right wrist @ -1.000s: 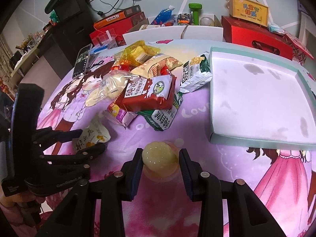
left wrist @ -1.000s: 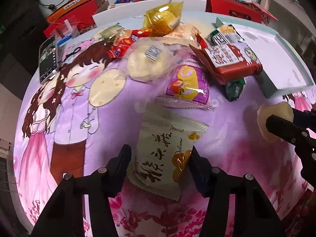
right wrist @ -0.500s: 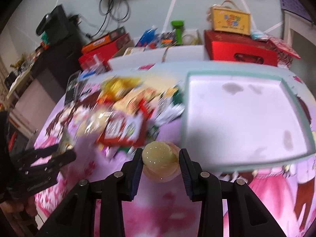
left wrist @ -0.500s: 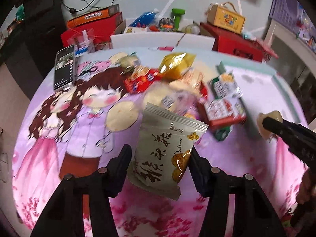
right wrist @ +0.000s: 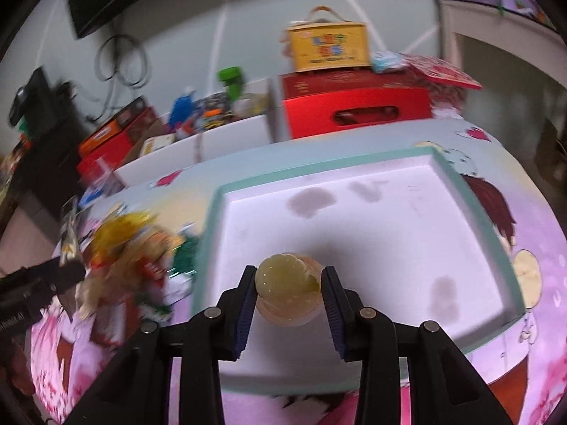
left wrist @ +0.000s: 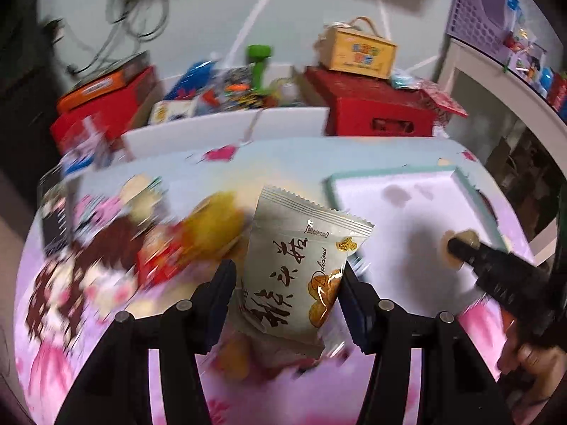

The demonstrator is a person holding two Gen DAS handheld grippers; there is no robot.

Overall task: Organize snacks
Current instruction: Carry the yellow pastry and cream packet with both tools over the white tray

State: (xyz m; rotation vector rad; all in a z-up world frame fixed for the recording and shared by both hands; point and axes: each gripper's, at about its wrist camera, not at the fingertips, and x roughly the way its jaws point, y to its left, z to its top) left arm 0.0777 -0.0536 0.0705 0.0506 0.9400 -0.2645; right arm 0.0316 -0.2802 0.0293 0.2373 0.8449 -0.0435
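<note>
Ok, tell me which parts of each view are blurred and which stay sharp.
Left wrist view: the pile of mixed snack packets is motion-smeared, while the beige printed packet in the left gripper is crisp. Right wrist view: background smeared, pale yellow jelly cup sharp.

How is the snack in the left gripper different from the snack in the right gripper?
The pale packet in the left gripper is flat, opaque and printed with dark characters; the jelly cup in the right gripper is round, translucent yellow and unprinted. The packet sticks out well beyond its fingers; the cup barely does. Both are clamped and lifted, and the cup is over the white tray.
</note>
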